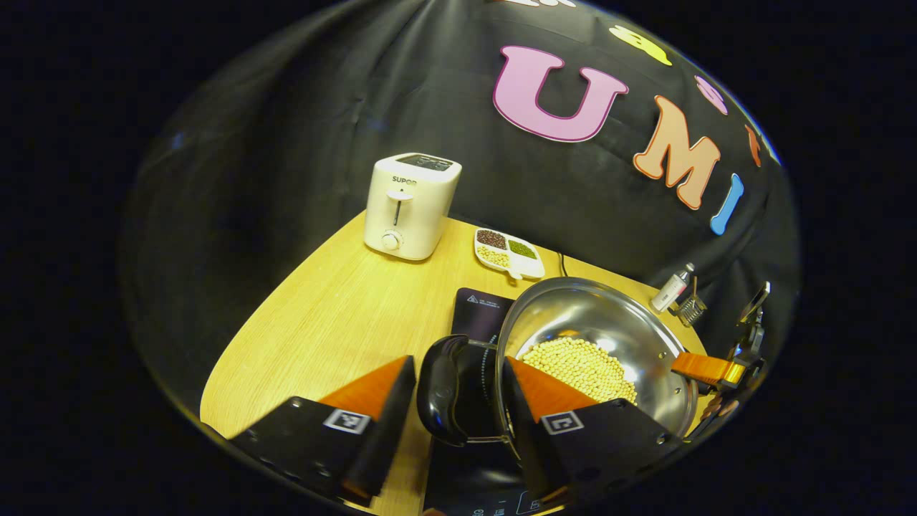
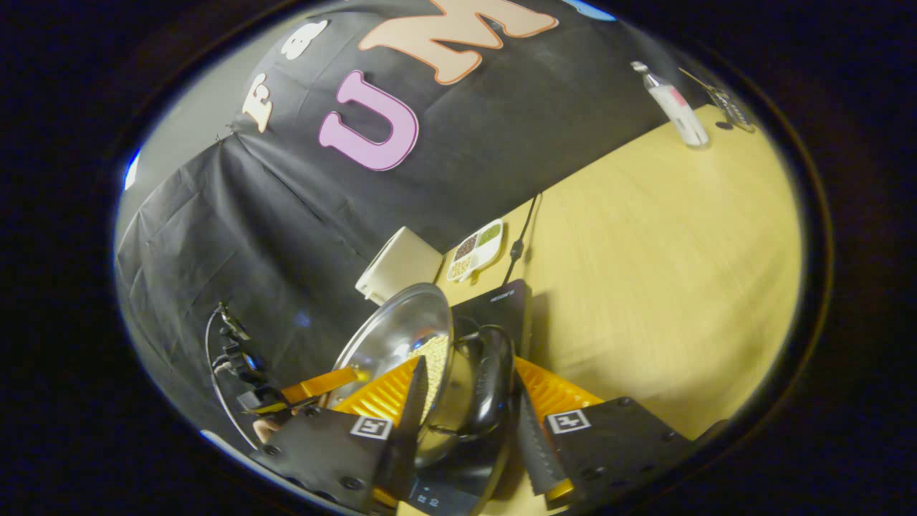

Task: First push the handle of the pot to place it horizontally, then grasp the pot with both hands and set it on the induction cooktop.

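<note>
**Both grippers at the pot's side handles, pot over the cooktop**

Left gripper (image 1: 458, 390) is spread fairly wide around one black side handle (image 1: 443, 390) of the pot (image 1: 616, 337). One finger sits inside the rim by the beans (image 1: 579, 367), the other looks clear of the handle, so not a real clench. Right gripper (image 2: 469, 390) straddles the opposite handle (image 2: 491, 383) and the rim. Can't tell if it's pressing. The pot's handle-to-handle line runs straight from one gripper to the other, above the dark induction cooktop (image 1: 481, 314) on the wooden table (image 1: 337, 315). Toaster (image 1: 410, 206) and a divided snack dish (image 1: 509, 253) sit further back
</note>
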### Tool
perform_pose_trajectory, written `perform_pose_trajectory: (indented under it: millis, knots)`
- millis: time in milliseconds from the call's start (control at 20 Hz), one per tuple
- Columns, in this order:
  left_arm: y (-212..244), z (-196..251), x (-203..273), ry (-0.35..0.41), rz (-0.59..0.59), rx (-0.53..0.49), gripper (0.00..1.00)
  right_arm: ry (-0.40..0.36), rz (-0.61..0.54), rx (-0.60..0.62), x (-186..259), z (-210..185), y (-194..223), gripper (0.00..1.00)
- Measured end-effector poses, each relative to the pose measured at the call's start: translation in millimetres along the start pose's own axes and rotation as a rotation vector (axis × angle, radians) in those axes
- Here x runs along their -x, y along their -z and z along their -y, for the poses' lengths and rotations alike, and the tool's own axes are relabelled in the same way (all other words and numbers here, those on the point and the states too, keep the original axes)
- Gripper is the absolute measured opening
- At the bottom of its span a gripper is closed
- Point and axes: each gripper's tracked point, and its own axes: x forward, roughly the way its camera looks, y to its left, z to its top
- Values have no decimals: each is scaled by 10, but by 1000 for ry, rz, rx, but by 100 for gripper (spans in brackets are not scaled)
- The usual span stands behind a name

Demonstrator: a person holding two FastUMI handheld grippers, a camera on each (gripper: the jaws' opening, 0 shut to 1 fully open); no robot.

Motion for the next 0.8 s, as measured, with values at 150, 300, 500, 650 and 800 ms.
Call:
perform_pose_trajectory:
  millis: [150, 300, 500, 650, 800]
  knots:
    - [-80, -51, 52, -20, 74, 32, 100, 50, 60, 108, 132, 159, -204, 89]
    - [-243, -114, 225, -57, 165, 43, 100, 58, 104, 174, 277, 185, -333, 92]
    - [-593, -295, 595, -185, 302, -16, 97, 77, 168, 260, 541, 230, -501, 92]
    - [-693, -90, 872, -180, 363, -9, 97, 75, 215, 282, 788, 252, -635, 92]
    - [-709, 135, 1105, -163, 396, 7, 96, 76, 268, 303, 1045, 289, -783, 92]
